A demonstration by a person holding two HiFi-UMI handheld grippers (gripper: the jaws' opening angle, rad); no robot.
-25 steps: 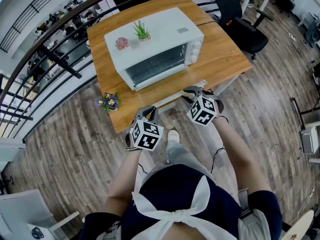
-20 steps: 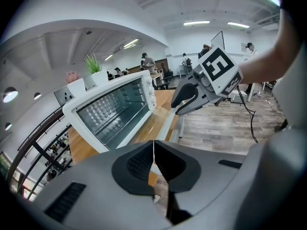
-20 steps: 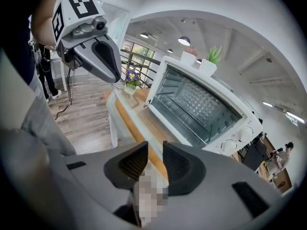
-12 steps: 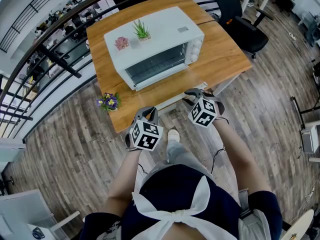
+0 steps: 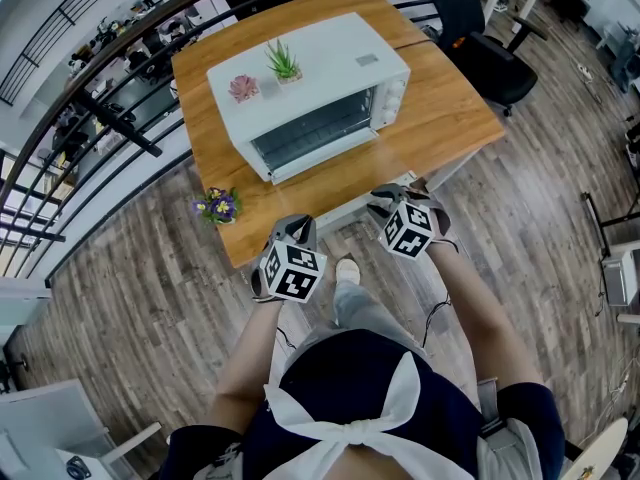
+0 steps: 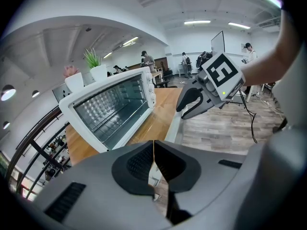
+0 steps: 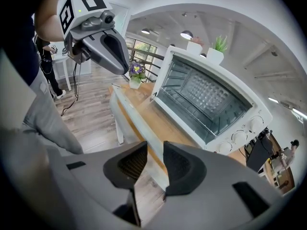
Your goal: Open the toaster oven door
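Head view: rect. wooden table [image 5: 445, 108], warm orange grain, in the upper centre; grey-brown plank floor [image 5: 130, 298] around it; black metal railing [image 5: 110, 118] crossing the upper left; black office chair [image 5: 480, 48] at the upper right. Toaster oven [image 5: 335, 53], a white rounded-corner box, sits mid-table w/ three round knobs [image 5: 392, 98] on its right end. On its top stand a pink succulent [image 5: 244, 87] and a spiky green plant [image 5: 284, 63], each in a small white pot. Purple flowers [image 5: 218, 205] stand at the table's near left corner. Door [image 7: 125, 110], a glass pane in a white frame, lies hinged down and about level in front of the cavity, w/ its outer bar along the table's near edge; wire rack and dimpled shiny back wall show inside. Left gripper [image 5: 295, 224], centre-bottom: ribbed dark pads [image 6: 139, 164] pressed together, nothing between. Right gripper [image 5: 388, 194], just beside the bar's right end: jaws spread, bar seen through the gap, pads [image 7: 180, 164] not on it.
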